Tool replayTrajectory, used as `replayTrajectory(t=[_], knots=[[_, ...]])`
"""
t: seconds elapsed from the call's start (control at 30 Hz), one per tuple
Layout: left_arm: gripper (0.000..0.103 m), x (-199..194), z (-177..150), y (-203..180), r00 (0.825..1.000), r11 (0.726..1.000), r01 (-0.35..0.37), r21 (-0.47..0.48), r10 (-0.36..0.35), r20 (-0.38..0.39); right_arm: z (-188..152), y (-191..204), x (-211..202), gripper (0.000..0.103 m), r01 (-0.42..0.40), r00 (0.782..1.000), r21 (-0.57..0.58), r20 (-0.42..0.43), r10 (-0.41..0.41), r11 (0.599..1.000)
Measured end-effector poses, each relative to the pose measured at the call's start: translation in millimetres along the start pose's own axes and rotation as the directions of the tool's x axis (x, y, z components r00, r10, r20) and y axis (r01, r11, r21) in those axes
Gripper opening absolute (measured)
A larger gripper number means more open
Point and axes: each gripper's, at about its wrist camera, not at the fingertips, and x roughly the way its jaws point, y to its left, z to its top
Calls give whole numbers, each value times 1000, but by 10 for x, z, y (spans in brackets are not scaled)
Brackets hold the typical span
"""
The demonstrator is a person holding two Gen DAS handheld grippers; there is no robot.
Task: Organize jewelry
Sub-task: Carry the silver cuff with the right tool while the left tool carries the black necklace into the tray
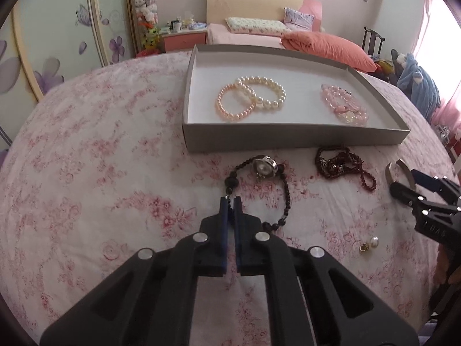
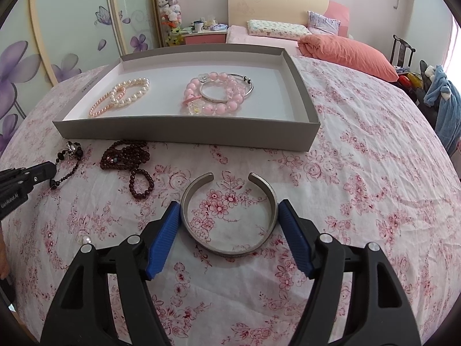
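Note:
A black bead bracelet [image 1: 285,190] with a round pearl-faced charm [image 1: 265,167] lies on the floral cloth. My left gripper [image 1: 230,201] is shut on its strand near the front. My right gripper [image 2: 228,205] has a blue pad against each side of an open silver cuff bangle [image 2: 230,250]; it is shut on the cuff. In the left wrist view that right gripper [image 1: 403,181] and the cuff [image 1: 389,173] sit at the far right. In the right wrist view the left gripper [image 2: 52,170] and the black bracelet [image 2: 72,150] sit at the far left.
The grey tray [image 2: 187,129] just beyond holds pearl bracelets [image 1: 253,98], pink bead bracelets [image 2: 216,95] and a thin silver bangle [image 2: 230,98]. Dark red beads [image 2: 126,155] and a pearl earring [image 1: 371,242] lie loose on the cloth. A bed [image 2: 345,49] stands behind.

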Motion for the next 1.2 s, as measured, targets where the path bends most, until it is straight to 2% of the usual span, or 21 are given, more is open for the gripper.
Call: replayTrajectory(t=[0.1,0.17,0.2,0.23,0.33,0.43,0.57,0.8,1.03,1.2], knots=[[23,0,3,-22,1000,1000,1,2,-1,4,0,2,1,70,1,1000,0,0,-1,1000],[21,4,-11,-58,1000,999,-23,23,23,12,-3,-10,-3,68,2,1000,1,-2,-2,1000],[8,2,-12,-67,1000,999,-28,27,28,14,-3,-15,-2,68,3,1000,3,-2,-3,1000],[5,-2,-10,-65,1000,999,-22,23,21,13,1,-19,0,68,2,1000,7,-1,-2,1000],[4,-30,-5,-7,1000,1000,6,-9,-6,20,-16,-51,-22,67,-10,1000,25,18,9,1000],[4,-160,19,44,996,998,46,-30,-43,78,3,-77,-140,67,-25,996,40,83,22,999],[4,-351,148,23,980,994,104,-28,-98,171,49,-55,-304,67,-43,986,31,163,37,999],[4,-574,288,-59,945,979,202,-13,-191,267,40,28,-307,68,-56,984,15,168,52,998],[4,-818,274,12,924,974,227,-19,-209,321,49,31,-459,68,-50,974,28,223,43,998],[4,-1010,248,17,909,975,220,-21,-197,368,70,41,-645,68,-42,951,33,308,30,999]])
